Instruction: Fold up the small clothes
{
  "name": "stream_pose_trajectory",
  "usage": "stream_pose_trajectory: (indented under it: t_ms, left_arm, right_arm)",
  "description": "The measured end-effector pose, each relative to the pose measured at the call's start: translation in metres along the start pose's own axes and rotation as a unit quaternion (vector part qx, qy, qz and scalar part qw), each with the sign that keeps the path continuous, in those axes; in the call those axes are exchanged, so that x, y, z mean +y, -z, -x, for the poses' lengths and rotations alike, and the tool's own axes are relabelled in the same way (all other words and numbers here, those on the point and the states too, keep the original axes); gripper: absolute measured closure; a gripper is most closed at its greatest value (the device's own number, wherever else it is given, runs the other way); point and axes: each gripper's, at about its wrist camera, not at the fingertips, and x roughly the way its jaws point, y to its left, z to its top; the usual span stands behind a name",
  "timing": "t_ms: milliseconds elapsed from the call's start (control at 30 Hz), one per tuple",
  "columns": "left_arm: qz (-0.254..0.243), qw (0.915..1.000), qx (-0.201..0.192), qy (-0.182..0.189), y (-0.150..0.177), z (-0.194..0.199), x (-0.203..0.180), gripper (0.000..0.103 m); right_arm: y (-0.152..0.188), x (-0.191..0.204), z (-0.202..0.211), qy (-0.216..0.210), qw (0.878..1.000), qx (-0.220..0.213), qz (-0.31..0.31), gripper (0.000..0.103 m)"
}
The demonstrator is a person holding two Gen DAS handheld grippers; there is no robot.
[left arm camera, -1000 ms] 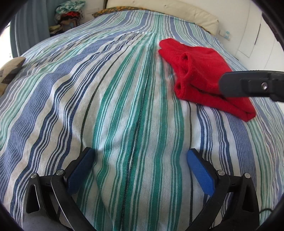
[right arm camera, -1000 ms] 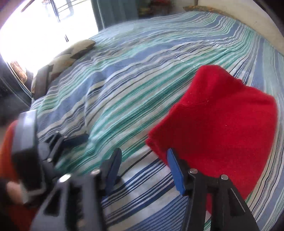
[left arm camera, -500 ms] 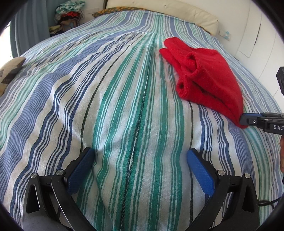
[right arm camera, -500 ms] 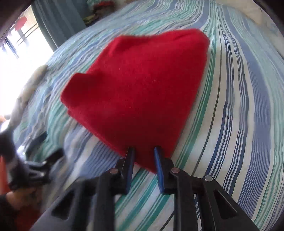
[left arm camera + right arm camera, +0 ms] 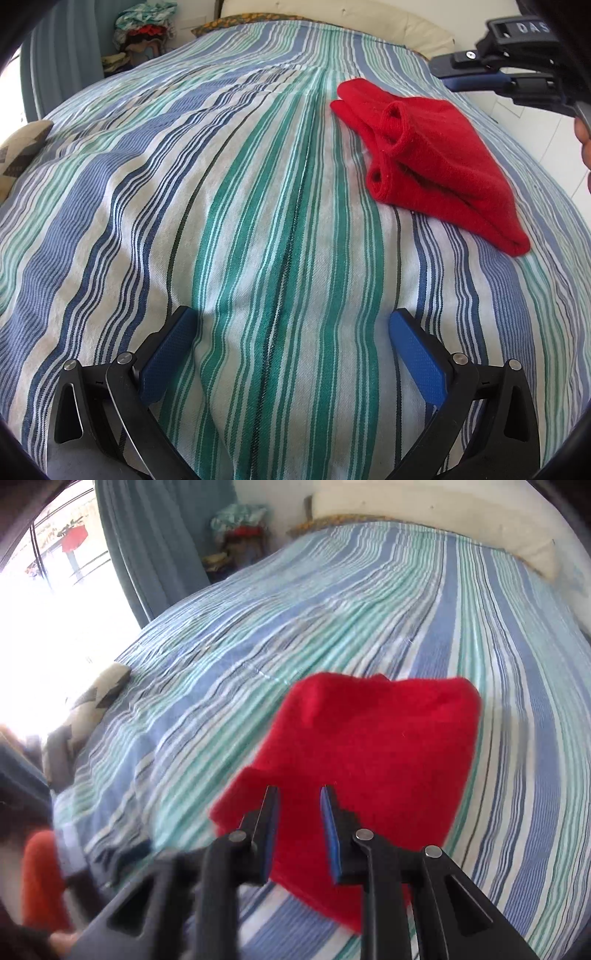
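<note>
One folded red garment (image 5: 369, 753) beneath narrow empty right tool (image 5: 298, 801), left tool (image 5: 293, 332) wide, well apart

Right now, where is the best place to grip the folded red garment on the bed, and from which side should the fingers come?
Probably the narrow folded corner of the red garment, the end nearest the cameras. It lies flat and thin on the striped bedcover, with layers stacked, so one pinch from the near side, coming low, could catch all of them. The far end shows open rolled cuffs, which are bulkier.
</note>
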Motion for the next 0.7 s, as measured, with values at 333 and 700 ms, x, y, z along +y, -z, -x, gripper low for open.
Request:
stream_pose_trajectory:
  t_ms: [333,700]
  left_arm:
    - [0.002,1.0,-0.001,0.002,0.001,0.0,0.0,0.0]
    - [0.0,1.0,-0.001,0.0,0.001,0.0,0.0,0.0]
  right_arm:
    - [0.029,0.075,-0.089,0.008,0.992,0.083,0.094,0.076]
    - [0.051,0.024,-0.006,0.04,0.997,0.023,0.061,0.076]
